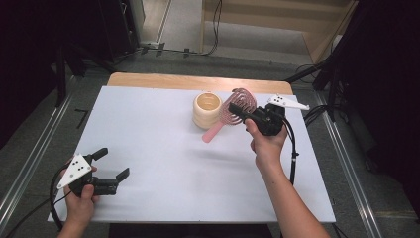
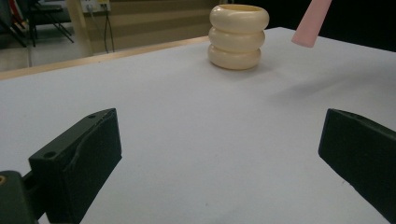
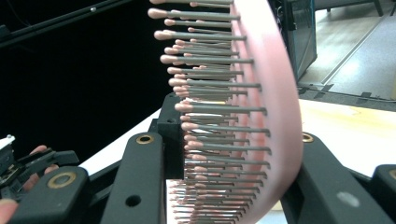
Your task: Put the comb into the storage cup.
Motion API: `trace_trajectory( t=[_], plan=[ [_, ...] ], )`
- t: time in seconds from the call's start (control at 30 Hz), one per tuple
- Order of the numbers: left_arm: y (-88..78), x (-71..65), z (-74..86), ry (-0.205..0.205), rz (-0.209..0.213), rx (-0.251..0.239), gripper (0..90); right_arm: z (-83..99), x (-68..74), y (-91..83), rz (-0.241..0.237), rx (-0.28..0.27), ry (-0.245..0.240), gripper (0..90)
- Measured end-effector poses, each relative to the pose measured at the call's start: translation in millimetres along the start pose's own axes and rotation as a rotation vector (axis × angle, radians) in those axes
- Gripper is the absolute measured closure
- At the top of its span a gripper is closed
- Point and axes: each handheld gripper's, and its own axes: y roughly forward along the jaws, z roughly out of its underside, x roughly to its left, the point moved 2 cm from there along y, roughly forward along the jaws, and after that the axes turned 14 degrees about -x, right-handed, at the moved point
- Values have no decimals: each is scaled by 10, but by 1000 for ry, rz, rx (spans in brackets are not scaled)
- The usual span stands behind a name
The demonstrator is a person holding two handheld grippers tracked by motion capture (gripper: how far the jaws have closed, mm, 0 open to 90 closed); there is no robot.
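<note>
The pink hairbrush [image 1: 233,111] hangs above the white table [image 1: 163,148], its head clamped between the right gripper's [image 1: 242,113] jaws, handle angled down beside the cream ringed cup [image 1: 207,110]. The right gripper view shows its bristles pressed against one jaw. Near the front left corner, the left gripper [image 1: 115,163] rests with jaws spread wide, holding nothing.
</note>
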Motion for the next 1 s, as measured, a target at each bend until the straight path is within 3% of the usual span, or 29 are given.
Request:
trace_trajectory(
  t=[1.0],
  plan=[
    [-15,-25,24,14,2,6,0,-258,-112,161,26,-33,-29,620]
  ],
)
